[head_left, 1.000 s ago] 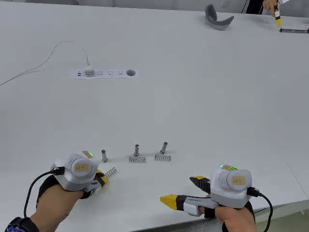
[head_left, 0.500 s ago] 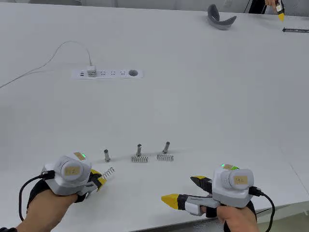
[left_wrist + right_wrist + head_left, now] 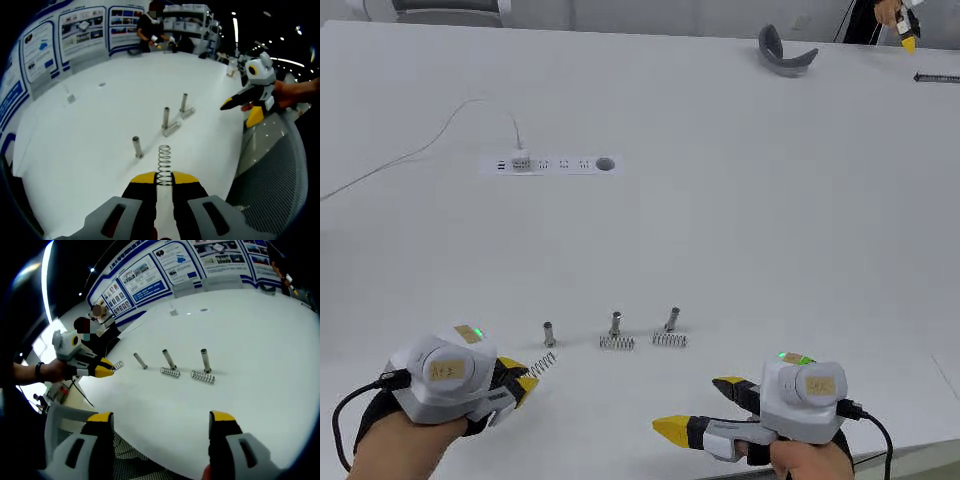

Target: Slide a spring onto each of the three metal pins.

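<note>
Threading the held spring (image 3: 163, 157) over the nearest pin (image 3: 136, 146) is, by judgement, the step in hand.

- Left gripper (image 3: 164, 176): jaws pinched narrow on one end of the held spring, with the coil standing out forward past the yellow tips.
- Right gripper (image 3: 162, 417): jaws spread wide and holding nothing, near the bench edge and well apart from the pins.
- Pins: three, upright in a row on the white workbench (image 3: 720, 200), all bare.
- Loose springs: one on its side just beside the foot of the middle pin (image 3: 615, 322), another likewise beside the far pin (image 3: 672, 318).

Handling note: line the coil's axis up with the pin, bring the free open end over the pin's top, then lower it (a soft coil will likely buckle if pushed off-axis). Because the grip is at the very end, the free end may wobble, so move slowly. Let go only once several turns surround the shaft.

Position: in the left gripper view, the held spring's free end lies just to the right of the nearest pin, near it but not touching.
</note>
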Demonstrator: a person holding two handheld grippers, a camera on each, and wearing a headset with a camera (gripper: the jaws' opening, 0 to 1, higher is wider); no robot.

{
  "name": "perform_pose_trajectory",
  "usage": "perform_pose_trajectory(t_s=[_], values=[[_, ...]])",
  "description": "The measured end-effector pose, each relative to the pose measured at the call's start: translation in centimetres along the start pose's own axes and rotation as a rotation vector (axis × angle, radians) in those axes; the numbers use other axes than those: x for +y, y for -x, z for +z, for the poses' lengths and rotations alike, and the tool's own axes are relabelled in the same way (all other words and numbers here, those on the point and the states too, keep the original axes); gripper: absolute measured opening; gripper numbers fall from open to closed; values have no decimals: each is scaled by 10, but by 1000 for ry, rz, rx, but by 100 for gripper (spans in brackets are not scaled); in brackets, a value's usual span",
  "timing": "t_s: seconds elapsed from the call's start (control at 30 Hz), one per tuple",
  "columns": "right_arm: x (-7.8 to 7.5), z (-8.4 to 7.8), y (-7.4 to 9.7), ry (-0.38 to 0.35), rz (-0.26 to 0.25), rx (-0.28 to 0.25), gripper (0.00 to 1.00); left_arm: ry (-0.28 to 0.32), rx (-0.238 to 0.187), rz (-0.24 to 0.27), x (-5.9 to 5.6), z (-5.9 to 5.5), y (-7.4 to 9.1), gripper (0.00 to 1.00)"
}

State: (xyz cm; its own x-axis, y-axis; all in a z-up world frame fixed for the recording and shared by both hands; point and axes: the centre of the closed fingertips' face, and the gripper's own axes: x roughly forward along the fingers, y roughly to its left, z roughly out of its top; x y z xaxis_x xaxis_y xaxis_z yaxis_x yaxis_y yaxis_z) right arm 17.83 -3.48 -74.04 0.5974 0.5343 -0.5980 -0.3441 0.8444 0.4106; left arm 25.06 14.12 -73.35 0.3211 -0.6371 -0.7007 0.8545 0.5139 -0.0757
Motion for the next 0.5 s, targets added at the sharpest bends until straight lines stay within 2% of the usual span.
perform_pose_trajectory(t_s=[0.23, 0.5], values=[[4, 3, -1, -3, 18, -6, 78, -26, -18, -3, -1, 6, 16, 10], [9, 3, -2, 2, 40, 2, 77, -41, -38, -3, -2, 15, 28, 10]])
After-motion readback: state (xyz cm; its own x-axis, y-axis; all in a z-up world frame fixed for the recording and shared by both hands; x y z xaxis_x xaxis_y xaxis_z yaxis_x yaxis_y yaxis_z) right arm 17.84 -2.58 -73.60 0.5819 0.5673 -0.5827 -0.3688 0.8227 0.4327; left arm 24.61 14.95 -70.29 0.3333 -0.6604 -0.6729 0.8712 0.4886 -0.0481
